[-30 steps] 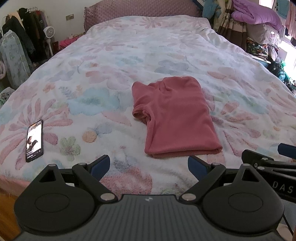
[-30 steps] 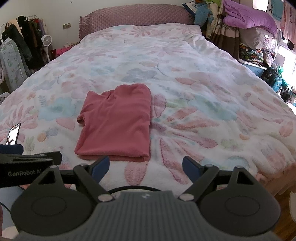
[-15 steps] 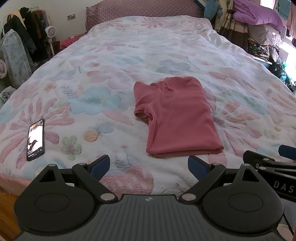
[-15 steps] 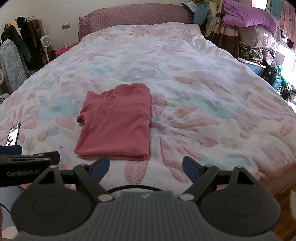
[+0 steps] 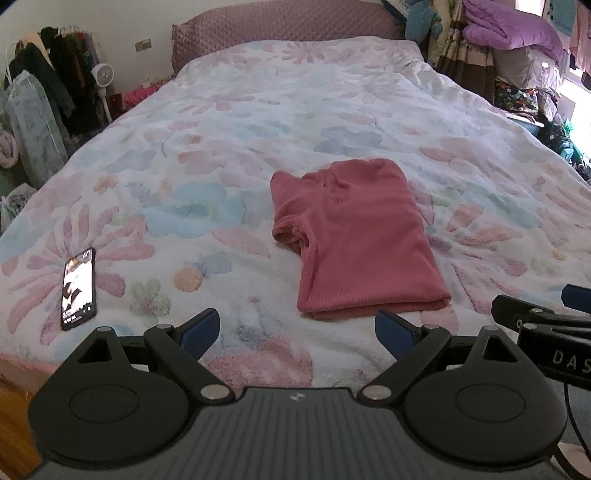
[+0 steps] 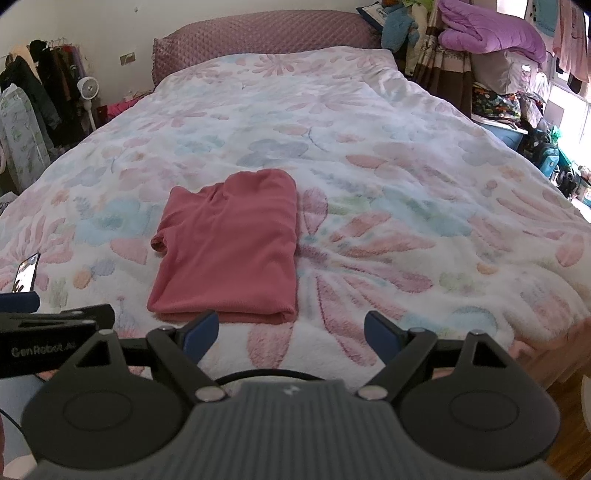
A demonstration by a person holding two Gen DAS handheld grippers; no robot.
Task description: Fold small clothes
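A small pink-red shirt (image 5: 354, 240) lies folded in half lengthwise on the floral bedspread (image 5: 258, 129), its sleeve to the left and its hem toward me. It also shows in the right wrist view (image 6: 232, 240). My left gripper (image 5: 297, 332) is open and empty, held back near the bed's front edge, just short of the hem. My right gripper (image 6: 291, 332) is open and empty, also just short of the hem. Each gripper sees the other at its frame edge.
A phone (image 5: 78, 288) with a lit screen lies on the bedspread at the front left. A clothes rack (image 5: 44, 92) and a fan (image 5: 103, 74) stand left of the bed. Piled bedding and bags (image 6: 498, 66) stand on the right. A padded headboard (image 5: 280, 26) is at the back.
Both grippers have drifted very slightly; the shirt sits a touch higher in the frames. The shirt and phone have not moved.
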